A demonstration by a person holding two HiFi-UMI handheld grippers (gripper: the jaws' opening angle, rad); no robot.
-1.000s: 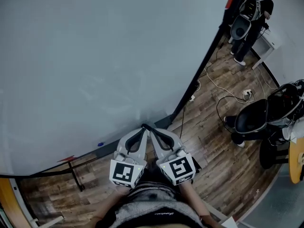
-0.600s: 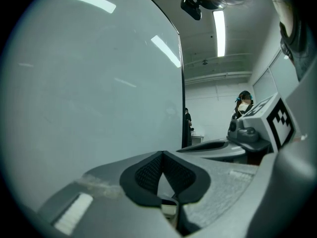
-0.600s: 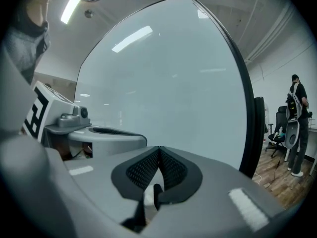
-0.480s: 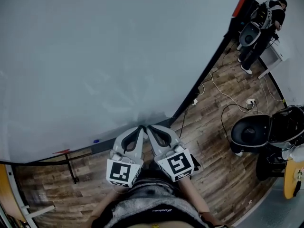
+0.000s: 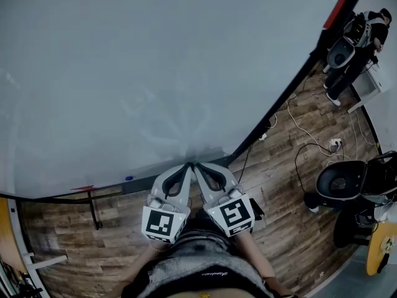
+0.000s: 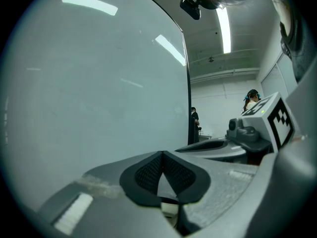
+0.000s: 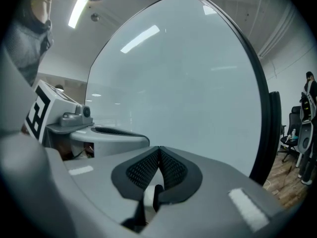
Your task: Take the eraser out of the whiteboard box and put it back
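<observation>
A large whiteboard [image 5: 142, 73] fills most of the head view. Both grippers are held side by side in front of its lower edge. My left gripper [image 5: 185, 166] is shut with nothing in it, and its black pads meet in the left gripper view [image 6: 162, 153]. My right gripper [image 5: 196, 166] is also shut and empty, its pads pressed together in the right gripper view [image 7: 159, 148]. The two tips nearly touch each other. No eraser or box shows clearly in any view. A small blue thing [image 5: 128, 179] and a red one [image 5: 84, 188] lie on the board's bottom ledge to the left.
The board's black frame [image 5: 279, 104] runs down to a wooden floor [image 5: 279, 216]. Cables [image 5: 301, 126] and a power strip [image 5: 337, 143] lie on it. Black office chairs [image 5: 341, 182] stand at the right. A person [image 5: 366, 27] stands far right. A stand leg [image 5: 93, 210] is at the lower left.
The head view has swung, so the whiteboard fills more of the picture and the chairs sit further right. Both grippers stay shut, side by side, in nearly the same place.
</observation>
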